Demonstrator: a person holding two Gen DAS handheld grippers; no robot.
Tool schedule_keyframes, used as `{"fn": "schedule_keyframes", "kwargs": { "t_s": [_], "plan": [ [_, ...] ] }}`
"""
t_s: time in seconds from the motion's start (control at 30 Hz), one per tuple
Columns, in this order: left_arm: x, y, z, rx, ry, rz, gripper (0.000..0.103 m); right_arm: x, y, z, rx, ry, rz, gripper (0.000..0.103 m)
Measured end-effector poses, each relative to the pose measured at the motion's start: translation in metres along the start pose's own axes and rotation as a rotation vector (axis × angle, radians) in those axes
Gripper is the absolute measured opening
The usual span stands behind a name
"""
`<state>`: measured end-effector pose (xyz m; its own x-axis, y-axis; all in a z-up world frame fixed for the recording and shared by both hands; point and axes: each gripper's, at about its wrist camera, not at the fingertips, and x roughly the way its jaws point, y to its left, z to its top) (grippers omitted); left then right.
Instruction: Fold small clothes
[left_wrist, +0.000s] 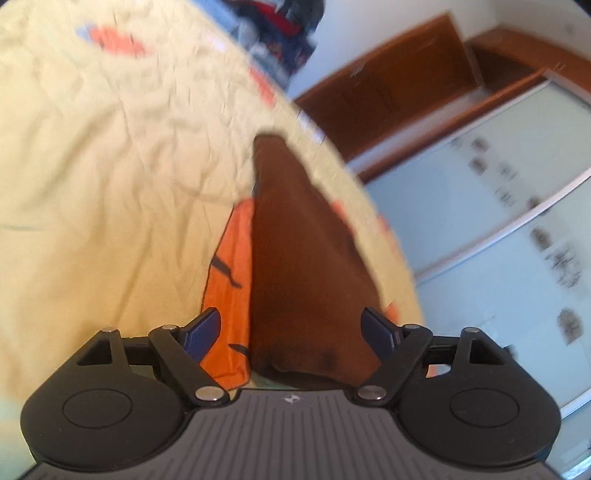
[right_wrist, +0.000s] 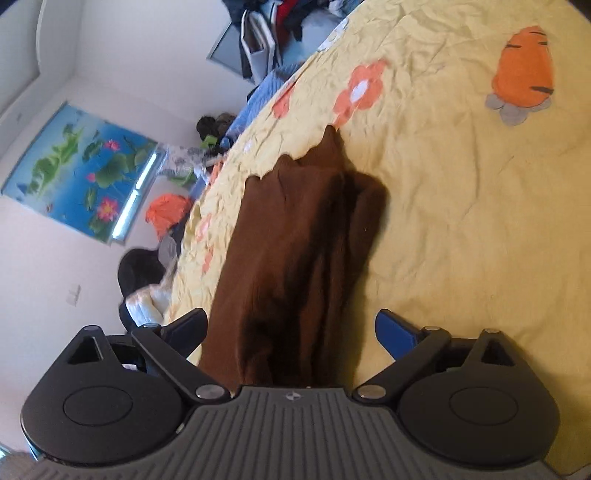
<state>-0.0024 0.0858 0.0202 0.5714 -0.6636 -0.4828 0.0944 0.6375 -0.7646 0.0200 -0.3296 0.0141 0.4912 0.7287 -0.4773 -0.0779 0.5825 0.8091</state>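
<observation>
Straight ahead of each hand-held gripper, left (left_wrist: 291, 334) and right (right_wrist: 291, 332), both spread wide and gripping nothing, the brown garment (right_wrist: 295, 236) runs lengthwise away between the fingers across the bed (right_wrist: 461, 221), about equally close to both

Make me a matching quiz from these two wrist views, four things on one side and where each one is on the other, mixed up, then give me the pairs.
Things:
1. brown garment
2. carrot print
3. lotus picture
4. right claw

Places:
A. on the white wall
B. on the yellow bedsheet, far right, apart from the cloth
C. open, fingers either side of the cloth's near end
D. lying lengthwise on the bedsheet, running away from the camera

Pairs: 1-D, 2-B, 3-A, 4-C
</observation>
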Motion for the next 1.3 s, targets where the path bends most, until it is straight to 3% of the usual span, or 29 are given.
{"fn": "schedule_keyframes", "kwargs": {
  "t_s": [0.03,0.07,0.1,0.13,0.17,0.2,0.3,0.4,0.47,0.5,0.53,0.6,0.63,0.67,0.7,0.73,0.77,0.87,0.97,1.03,1.1,1.2,1.3],
  "plan": [
    [0.009,-0.005,0.000,0.026,0.011,-0.004,0.073,0.008,0.005,-0.003,-0.018,0.031,0.009,0.098],
    [0.020,-0.010,0.000,0.044,0.043,0.012,0.049,0.017,0.011,-0.006,-0.049,0.064,0.008,0.096],
    [0.028,-0.014,0.000,0.059,0.063,0.045,0.039,0.023,0.020,-0.011,-0.103,0.083,-0.011,0.084],
    [0.030,-0.018,-0.001,0.076,0.061,0.062,0.038,0.030,0.028,-0.015,-0.168,0.097,-0.052,0.061],
    [0.029,-0.021,-0.001,0.093,0.061,0.076,0.030,0.033,0.036,-0.020,-0.231,0.120,-0.106,0.044],
    [0.026,-0.025,-0.002,0.118,0.064,0.091,0.021,0.036,0.041,-0.023,-0.274,0.135,-0.139,0.031],
    [0.009,-0.038,-0.013,0.239,0.050,0.160,0.017,0.029,0.043,-0.029,-0.340,0.137,-0.142,0.029],
    [0.010,-0.038,-0.027,0.335,0.036,0.230,0.021,0.025,0.034,-0.036,-0.354,0.108,-0.121,0.025],
    [0.008,-0.047,-0.031,0.372,0.001,0.264,0.025,0.022,0.031,-0.034,-0.326,0.107,-0.088,0.033],
    [0.003,-0.056,-0.032,0.408,-0.027,0.289,0.027,0.020,0.031,-0.030,-0.303,0.120,-0.083,0.043],
    [-0.004,-0.066,-0.036,0.461,-0.068,0.316,0.027,0.015,0.034,-0.025,-0.286,0.120,-0.102,0.061],
    [-0.016,-0.088,-0.046,0.594,-0.176,0.367,0.028,-0.008,0.049,-0.019,-0.329,0.009,-0.180,0.083],
    [-0.018,-0.096,-0.047,0.652,-0.225,0.388,0.030,-0.019,0.058,-0.015,-0.376,-0.062,-0.213,0.088],
    [-0.016,-0.103,-0.050,0.692,-0.260,0.396,0.040,-0.025,0.066,-0.010,-0.414,-0.127,-0.242,0.090],
    [-0.012,-0.110,-0.049,0.718,-0.269,0.386,0.061,-0.026,0.073,-0.003,-0.429,-0.182,-0.256,0.091],
    [-0.001,-0.114,-0.048,0.733,-0.258,0.376,0.072,-0.023,0.079,0.005,-0.427,-0.208,-0.243,0.091],
    [0.012,-0.115,-0.049,0.751,-0.253,0.375,0.076,-0.015,0.085,0.013,-0.420,-0.207,-0.214,0.092],
    [0.061,-0.117,-0.060,0.861,-0.207,0.468,0.074,0.035,0.099,0.031,-0.475,-0.139,-0.172,0.094],
    [0.076,-0.106,-0.073,0.897,-0.254,0.466,0.074,0.091,0.085,0.040,-0.516,-0.011,-0.355,0.092],
    [0.072,-0.101,-0.067,0.855,-0.248,0.445,0.075,0.096,0.068,0.038,-0.584,-0.038,-0.308,0.091],
    [0.070,-0.095,-0.060,0.804,-0.235,0.418,0.075,0.090,0.064,0.044,-0.546,-0.034,-0.272,0.090],
    [0.069,-0.091,-0.056,0.773,-0.224,0.399,0.077,0.092,0.075,0.062,-0.497,-0.005,-0.334,0.081],
    [0.068,-0.089,-0.054,0.757,-0.222,0.392,0.078,0.096,0.096,0.073,-0.474,-0.063,-0.309,0.084]
  ]
}}
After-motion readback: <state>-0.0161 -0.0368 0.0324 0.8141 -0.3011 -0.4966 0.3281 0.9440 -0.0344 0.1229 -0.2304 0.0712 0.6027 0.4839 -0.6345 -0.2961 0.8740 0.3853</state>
